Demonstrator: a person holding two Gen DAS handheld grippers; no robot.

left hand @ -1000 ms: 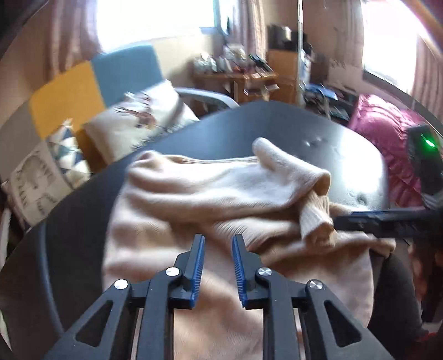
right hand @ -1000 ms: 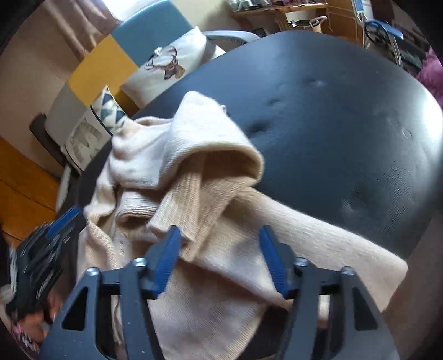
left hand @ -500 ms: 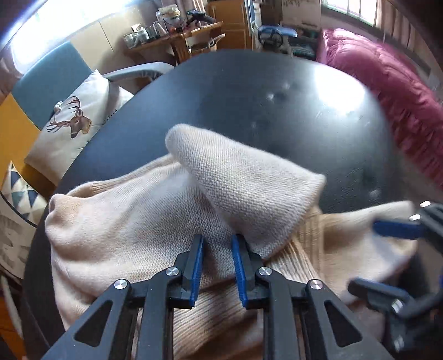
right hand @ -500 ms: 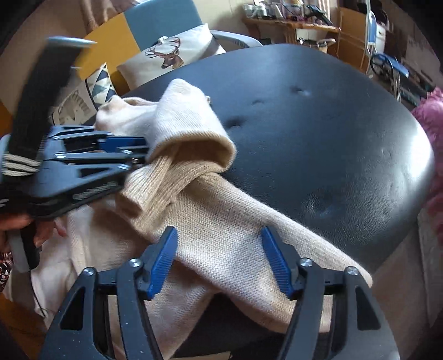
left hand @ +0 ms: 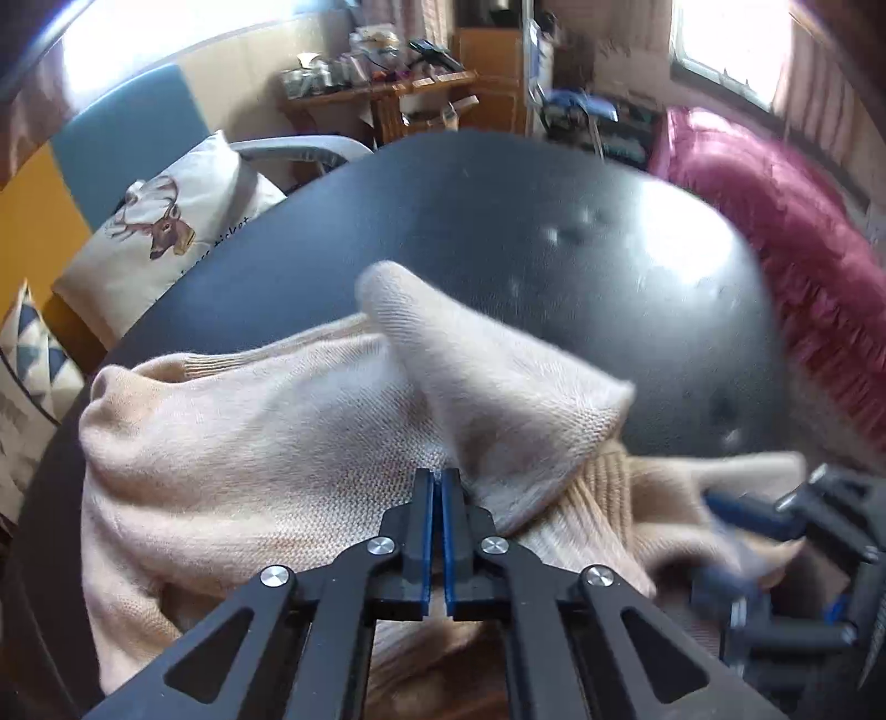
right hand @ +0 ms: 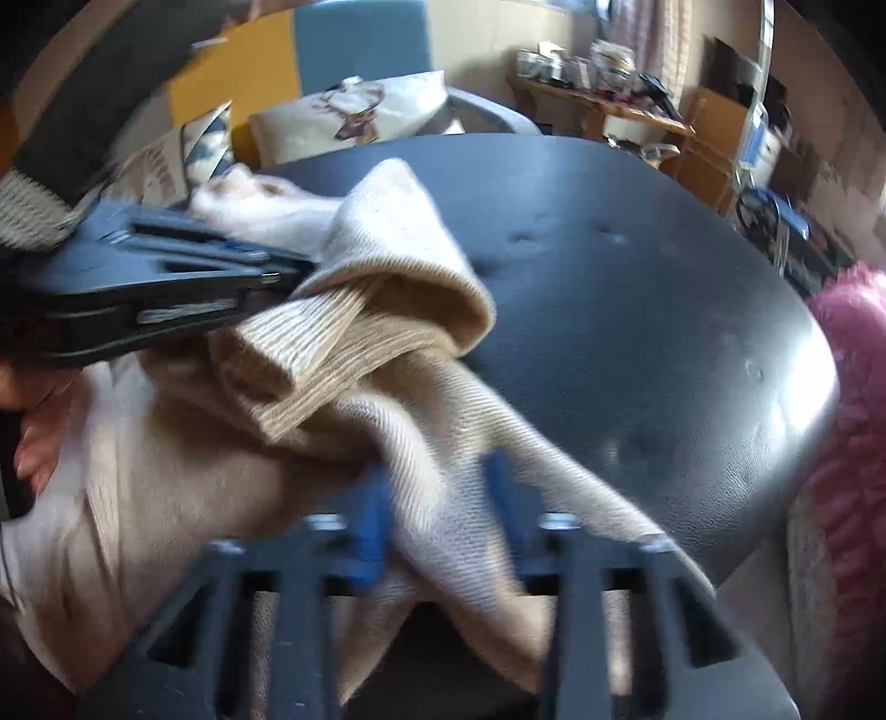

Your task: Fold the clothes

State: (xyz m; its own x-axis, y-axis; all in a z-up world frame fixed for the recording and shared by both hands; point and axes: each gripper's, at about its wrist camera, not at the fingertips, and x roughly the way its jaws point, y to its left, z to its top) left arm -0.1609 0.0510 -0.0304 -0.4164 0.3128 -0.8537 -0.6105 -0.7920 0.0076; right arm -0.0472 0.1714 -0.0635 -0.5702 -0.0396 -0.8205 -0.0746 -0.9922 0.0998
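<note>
The left hand-held gripper [left hand: 437, 487] is pinched on the beige sweater [left hand: 249, 437] straight ahead. The right hand-held gripper [right hand: 437, 515], jaws apart, straddles a fold running away rightward across the dark surface [right hand: 637, 310].

A lived-in home, a sitting room by the look of it — a deer-print cushion [left hand: 166, 221] against a blue-and-yellow sofa [left hand: 119, 144]; a cluttered wooden side table [left hand: 382, 88]; curtained windows [left hand: 725, 44]; a pink fluffy throw [left hand: 786, 232] — all around a padded black ottoman [left hand: 498, 221].
</note>
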